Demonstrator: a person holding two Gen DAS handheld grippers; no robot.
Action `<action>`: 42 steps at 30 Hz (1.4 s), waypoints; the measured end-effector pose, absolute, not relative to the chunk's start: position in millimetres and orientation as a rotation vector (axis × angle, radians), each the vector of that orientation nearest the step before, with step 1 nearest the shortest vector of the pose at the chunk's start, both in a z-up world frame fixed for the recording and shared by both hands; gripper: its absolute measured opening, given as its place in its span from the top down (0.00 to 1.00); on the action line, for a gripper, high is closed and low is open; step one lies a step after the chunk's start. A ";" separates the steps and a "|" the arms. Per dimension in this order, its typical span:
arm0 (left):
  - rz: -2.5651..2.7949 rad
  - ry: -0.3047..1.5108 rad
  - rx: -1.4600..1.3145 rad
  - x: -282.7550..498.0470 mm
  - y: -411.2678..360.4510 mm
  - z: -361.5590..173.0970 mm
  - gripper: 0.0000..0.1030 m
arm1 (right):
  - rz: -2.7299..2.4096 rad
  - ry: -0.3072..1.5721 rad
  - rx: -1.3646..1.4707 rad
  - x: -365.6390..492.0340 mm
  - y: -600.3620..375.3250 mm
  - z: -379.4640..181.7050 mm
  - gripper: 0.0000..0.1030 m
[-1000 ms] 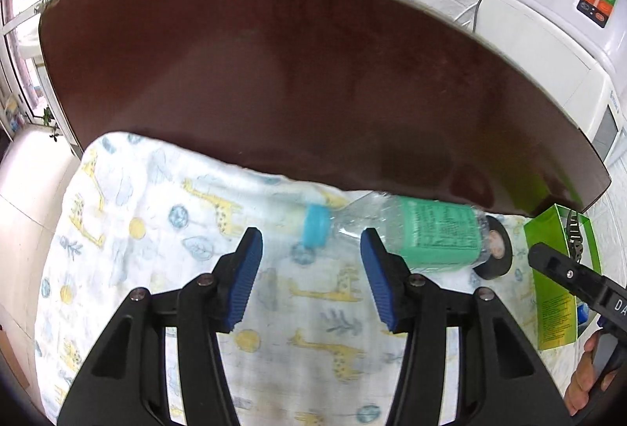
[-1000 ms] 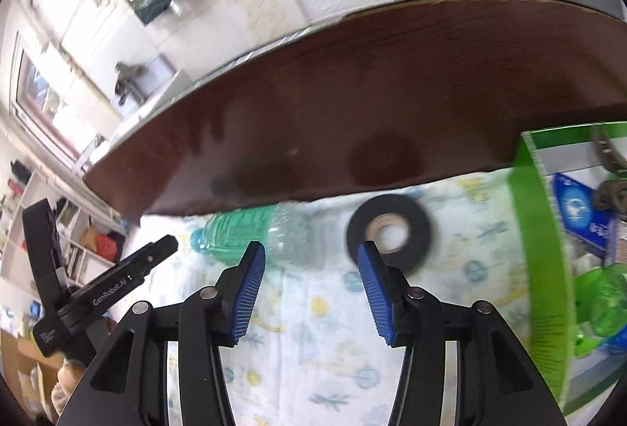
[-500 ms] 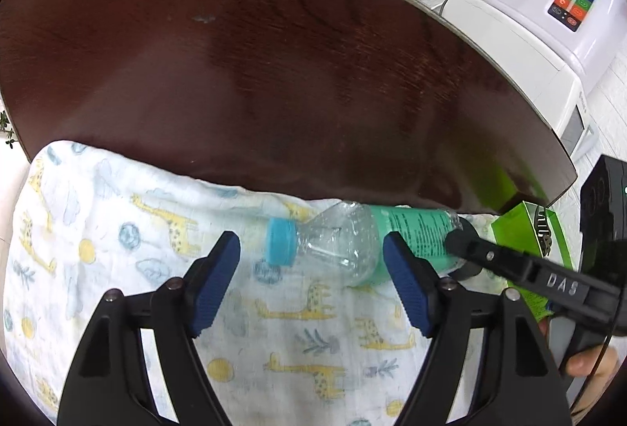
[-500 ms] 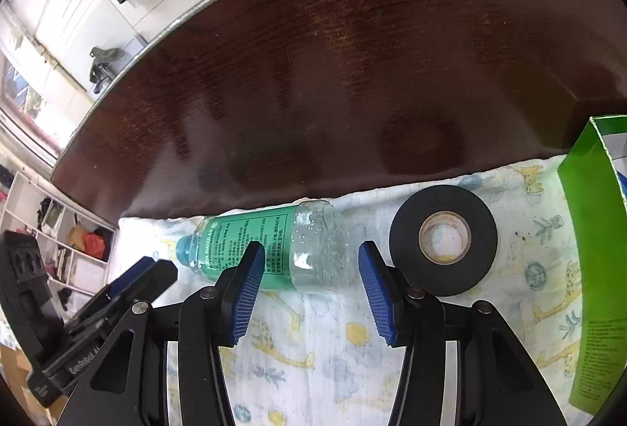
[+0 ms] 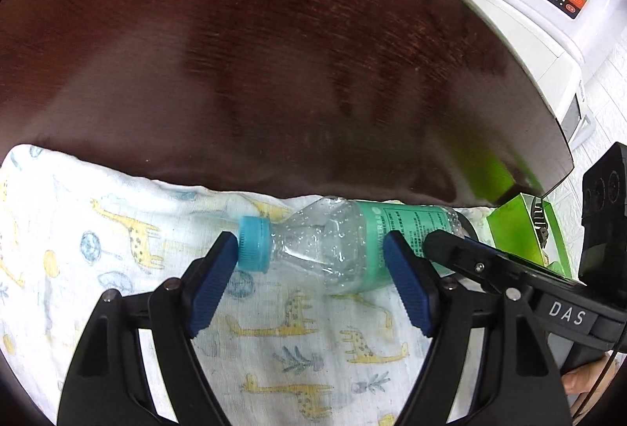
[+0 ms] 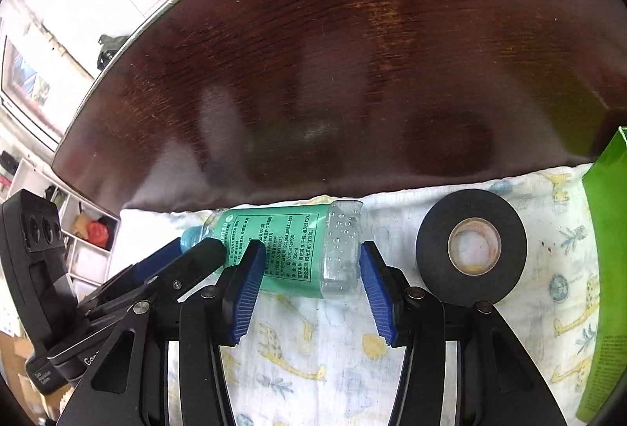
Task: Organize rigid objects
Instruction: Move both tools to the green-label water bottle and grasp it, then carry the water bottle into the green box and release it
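bottle (image 5: 333, 245): crinkled clear plastic, ribbed blue cap, green label, lying at giraffe-print muslin cloth's (image 5: 117, 230) far edge | left gripper (image 5: 311, 285): standing spread, straddling neck | right gripper (image 6: 309, 285): standing spread, straddling base | matte black tape roll (image 6: 470, 245): flat beside | green box (image 6: 603, 269): being cropped

Bottles: you have one (image 6: 290, 249)
Tape rolls: one (image 6: 471, 246)
Green boxes: one (image 6: 605, 269)
Cloths: one (image 6: 321, 355)
Tongs: two pairs, left (image 5: 311, 283) and right (image 6: 309, 292)

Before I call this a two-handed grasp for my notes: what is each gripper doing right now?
Left gripper: open, its pads either side of the bottle at the cap end, not gripping.
Right gripper: open, astride the bottle's base end, gripping nothing.
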State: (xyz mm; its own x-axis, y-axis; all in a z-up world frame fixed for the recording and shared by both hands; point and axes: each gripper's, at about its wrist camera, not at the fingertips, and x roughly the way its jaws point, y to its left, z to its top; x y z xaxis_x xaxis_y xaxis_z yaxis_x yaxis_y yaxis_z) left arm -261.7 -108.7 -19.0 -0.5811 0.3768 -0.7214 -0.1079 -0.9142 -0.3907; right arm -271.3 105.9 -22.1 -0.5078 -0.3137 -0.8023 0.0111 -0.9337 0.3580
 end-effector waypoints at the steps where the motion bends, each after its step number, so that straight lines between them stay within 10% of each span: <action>1: 2.540 -0.444 -1.253 -258.5 -108.9 -15.9 0.28 | -2.535 -0.458 1.433 -269.6 105.8 -19.8 0.50; 23: 2.571 -0.201 -0.970 -209.5 0.4 92.6 0.28 | -2.689 -0.542 1.090 -189.3 216.6 74.2 0.50; 42: 2.342 0.073 -0.994 -210.6 214.7 83.9 0.28 | -2.919 -0.806 1.003 -129.1 408.7 66.6 0.49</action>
State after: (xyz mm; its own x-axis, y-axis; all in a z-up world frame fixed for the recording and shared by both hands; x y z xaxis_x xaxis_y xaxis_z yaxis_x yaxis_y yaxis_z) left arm -210.6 214.7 83.9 -0.5485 0.4968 -0.6725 -0.5376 -0.8256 -0.1714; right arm -129.1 408.7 66.6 -0.8010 -0.1147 -0.5875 -0.2029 -0.8713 0.4468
